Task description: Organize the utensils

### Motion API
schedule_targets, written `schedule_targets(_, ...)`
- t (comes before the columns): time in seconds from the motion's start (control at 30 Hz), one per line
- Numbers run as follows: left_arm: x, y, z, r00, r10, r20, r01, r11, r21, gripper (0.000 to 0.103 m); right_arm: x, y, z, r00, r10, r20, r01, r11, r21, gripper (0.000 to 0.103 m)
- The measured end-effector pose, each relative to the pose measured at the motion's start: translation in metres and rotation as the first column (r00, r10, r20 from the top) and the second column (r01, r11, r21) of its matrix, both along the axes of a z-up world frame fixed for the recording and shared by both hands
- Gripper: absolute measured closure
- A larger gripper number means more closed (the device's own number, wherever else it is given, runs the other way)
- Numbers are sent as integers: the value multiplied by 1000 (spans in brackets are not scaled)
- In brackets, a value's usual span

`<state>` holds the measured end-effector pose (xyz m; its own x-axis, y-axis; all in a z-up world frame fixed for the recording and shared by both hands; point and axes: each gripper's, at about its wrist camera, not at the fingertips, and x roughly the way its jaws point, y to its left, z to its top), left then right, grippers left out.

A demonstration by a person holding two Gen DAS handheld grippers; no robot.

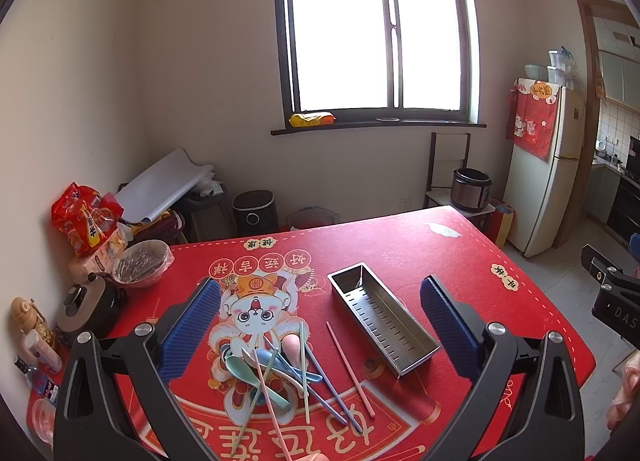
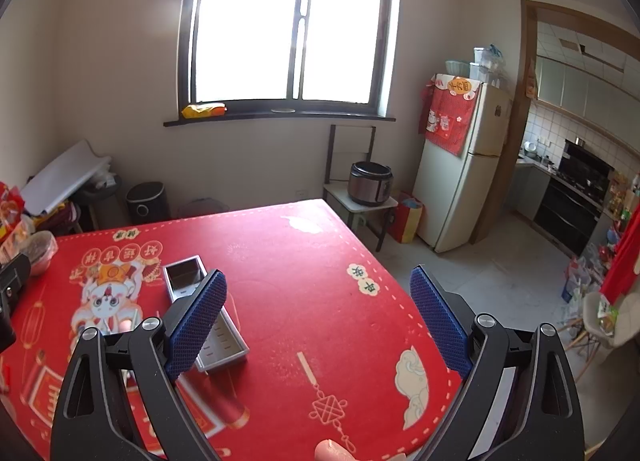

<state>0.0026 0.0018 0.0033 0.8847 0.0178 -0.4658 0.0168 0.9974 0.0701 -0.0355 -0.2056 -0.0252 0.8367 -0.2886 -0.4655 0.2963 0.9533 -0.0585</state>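
In the left wrist view my left hand-held gripper (image 1: 320,325) hangs spread wide and empty over the red surface (image 1: 400,245), and the tangle of spoons and chopsticks (image 1: 276,369) lies low and centre in the frame, just left of the steel utensil tray (image 1: 382,317). I judge the pile to be the main risk: pastel chopsticks cross over the blue and teal spoons, so closing on one piece could drag or flick its neighbours, and a thin stick may slip from the pads or roll toward the near edge. One pink chopstick (image 1: 350,369) lies apart, close beside the tray, and looks the easier pick. The tray is a slotted, empty, narrow trough set at a slant; a nudge could skid it. In the right wrist view my right hand-held gripper (image 2: 318,321) is likewise spread and holds nothing, its left finger hiding the tray's middle (image 2: 184,273).
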Motion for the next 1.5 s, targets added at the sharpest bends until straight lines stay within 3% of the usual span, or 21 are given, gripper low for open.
schedule_targets(1.5,5,-3,-2,1000,-5,-3,5,1000,-1,5,7,1,-6,1000,4,-6,-4,1000,6,13)
